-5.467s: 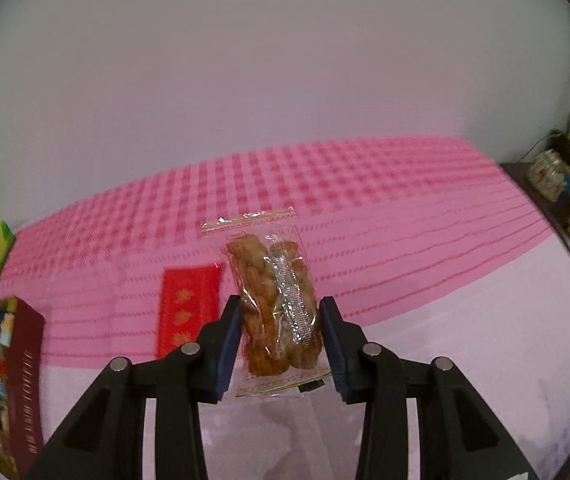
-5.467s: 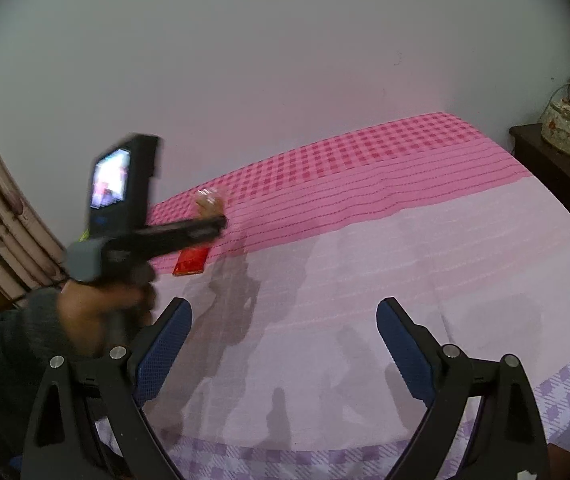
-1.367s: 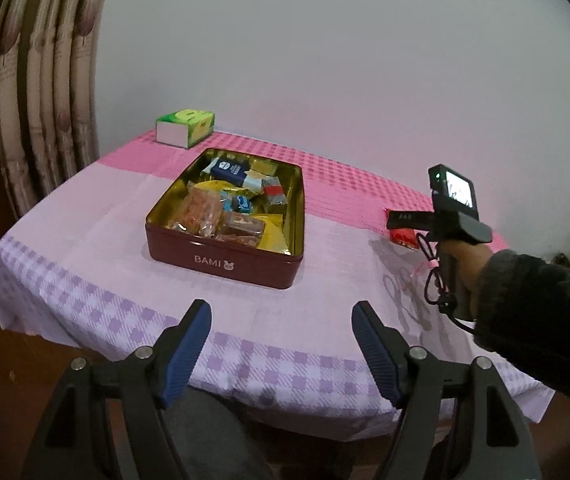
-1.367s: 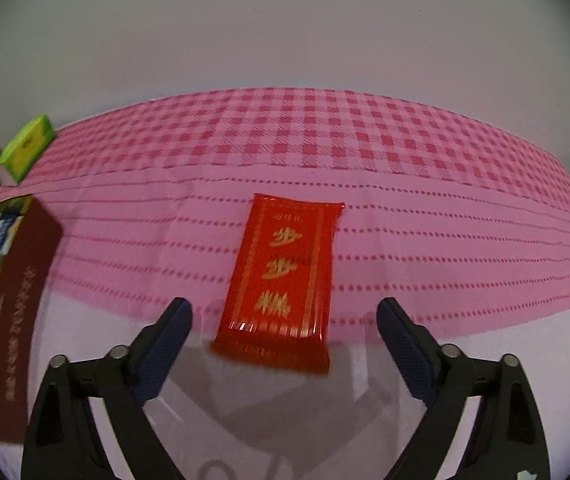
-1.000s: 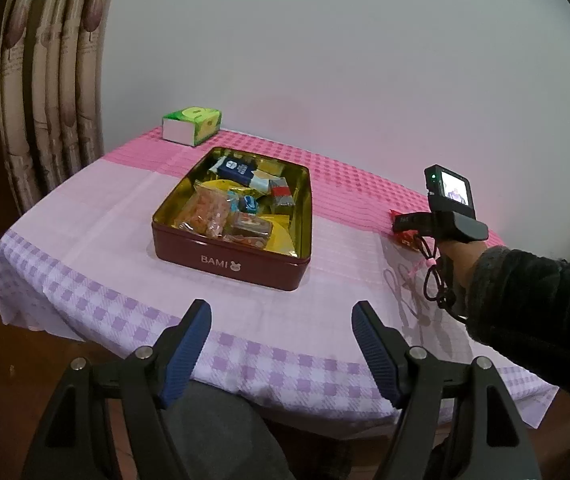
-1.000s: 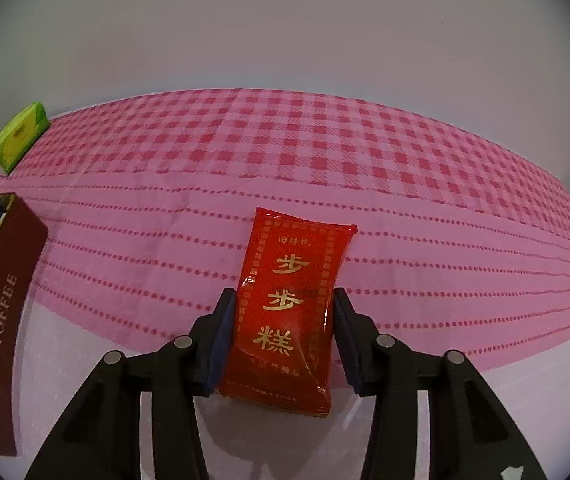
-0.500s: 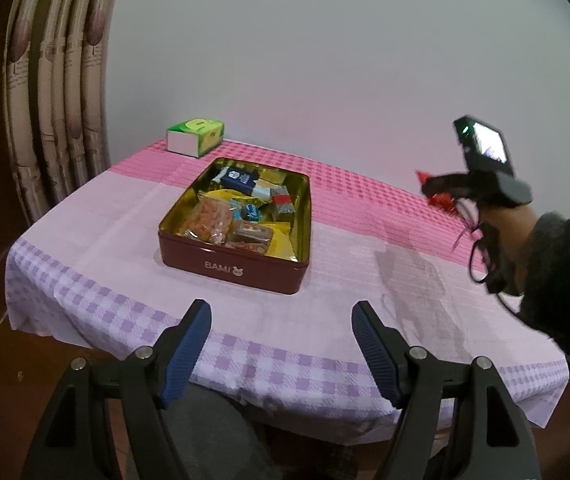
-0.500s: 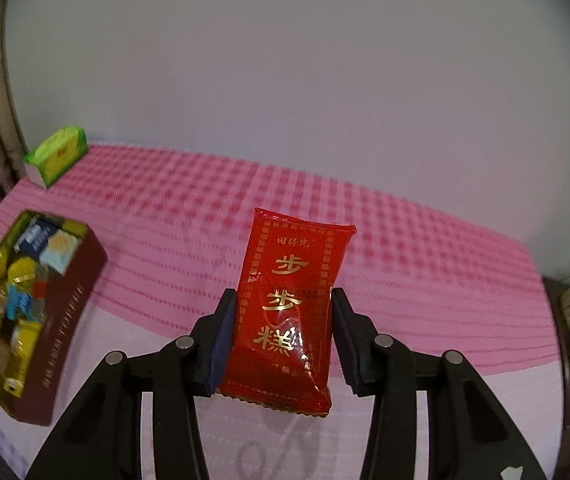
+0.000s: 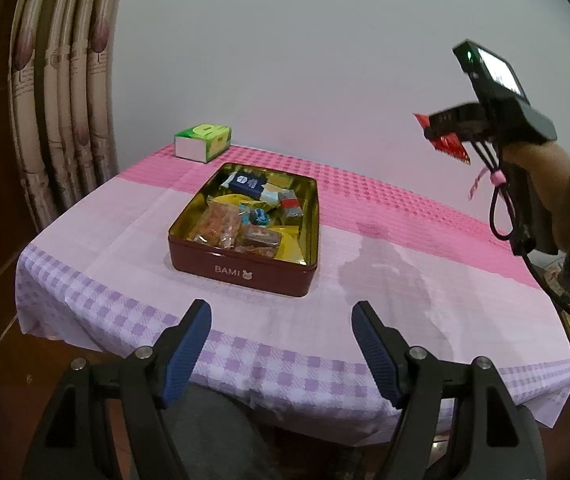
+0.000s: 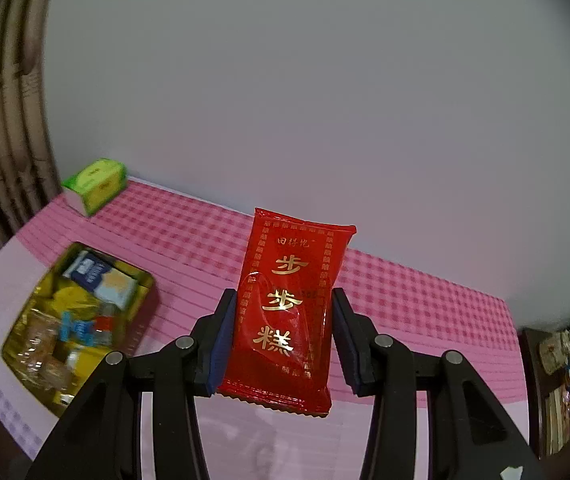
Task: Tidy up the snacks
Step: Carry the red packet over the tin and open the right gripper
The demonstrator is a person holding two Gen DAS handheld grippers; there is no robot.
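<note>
While the right wrist view fills with the red snack packet (image 10: 285, 312), we cannot read its small print, and the contents of the snack tin (image 10: 147, 280) blur at that view's left edge. Shelves at the far right are cut off and indistinct. From the left wrist view we see only a red corner of the packet (image 9: 451, 146) poking out of the right tool (image 9: 431, 126), held in the air well above the desk (image 9: 385, 280) and off to the right of the tin (image 9: 241, 270). Here the tin reads "BAMI" and holds assorted wrapped snacks. We note the left tool (image 9: 281, 344) with jaws wide apart and nothing between them. Close up, the right tool (image 10: 281, 336) is clamped on the packet's sides; the wrapper is glossy red with gold characters and a crimped lower edge. A green tissue box (image 9: 203, 141) sits at the desk's far corner.
</note>
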